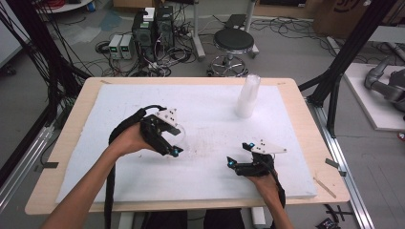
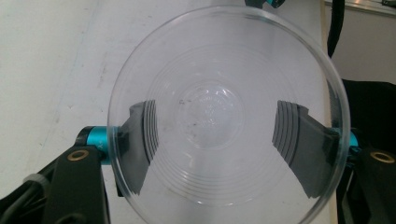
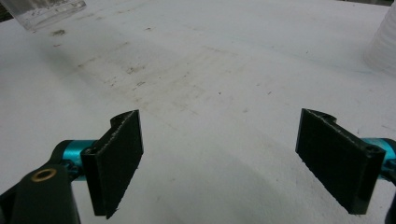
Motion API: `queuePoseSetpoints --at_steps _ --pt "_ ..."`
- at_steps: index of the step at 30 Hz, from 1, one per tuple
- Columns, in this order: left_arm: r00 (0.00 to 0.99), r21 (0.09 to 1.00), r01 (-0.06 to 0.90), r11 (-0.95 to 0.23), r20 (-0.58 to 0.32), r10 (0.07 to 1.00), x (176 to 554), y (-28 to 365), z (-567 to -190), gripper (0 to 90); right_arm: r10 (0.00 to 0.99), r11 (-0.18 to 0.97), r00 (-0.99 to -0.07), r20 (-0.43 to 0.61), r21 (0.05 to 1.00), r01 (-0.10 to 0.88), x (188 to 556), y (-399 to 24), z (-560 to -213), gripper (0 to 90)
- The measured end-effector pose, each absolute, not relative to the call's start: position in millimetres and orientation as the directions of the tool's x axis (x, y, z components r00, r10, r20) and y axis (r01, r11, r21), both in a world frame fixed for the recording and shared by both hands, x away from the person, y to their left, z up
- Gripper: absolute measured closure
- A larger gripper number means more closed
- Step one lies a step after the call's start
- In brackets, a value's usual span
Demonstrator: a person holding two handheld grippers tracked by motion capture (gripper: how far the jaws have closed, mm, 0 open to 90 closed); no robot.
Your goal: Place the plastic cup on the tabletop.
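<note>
- One clear plastic cup [image 2: 226, 114] was already off the stack of cups [image 1: 248, 97], which stood upright near the far right of the white sheet [image 1: 205, 176] covering the desk [image 1: 305, 119].
- I judged the work to be early: a single cup was separated and in my grip, not yet set down, and the stack looked tall.
- My left hand-held gripper [image 1: 175, 151] pinched that cup across its sides, over the left middle of the sheet; in the left gripper view I looked straight into its open mouth, with both grey pads [image 2: 140, 140] pressed on the wall.
- My right hand-held gripper [image 3: 224, 158] rested low near the front right of the sheet, jaws spread wide, holding nothing.
</note>
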State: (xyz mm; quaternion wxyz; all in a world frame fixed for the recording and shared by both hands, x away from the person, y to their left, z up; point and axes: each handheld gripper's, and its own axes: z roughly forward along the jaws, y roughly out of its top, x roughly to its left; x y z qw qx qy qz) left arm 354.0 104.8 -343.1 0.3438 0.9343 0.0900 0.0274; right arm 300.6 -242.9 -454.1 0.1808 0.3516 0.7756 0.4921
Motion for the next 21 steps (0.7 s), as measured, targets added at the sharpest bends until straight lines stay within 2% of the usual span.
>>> queuePoseSetpoints --at_steps 14,21 --pt "0.976 0.532 0.159 -0.831 0.043 0.214 376.2 83.0 -358.0 30.7 0.724 0.272 -0.688 0.062 0.89 0.366 300.2 -242.7 -454.1 15.1" --pt "0.971 0.508 0.192 -0.84 0.026 0.237 385.4 76.4 -374.9 30.8 0.72 0.27 -0.691 0.065 0.89 0.366 300.5 -243.0 -454.2 15.0"
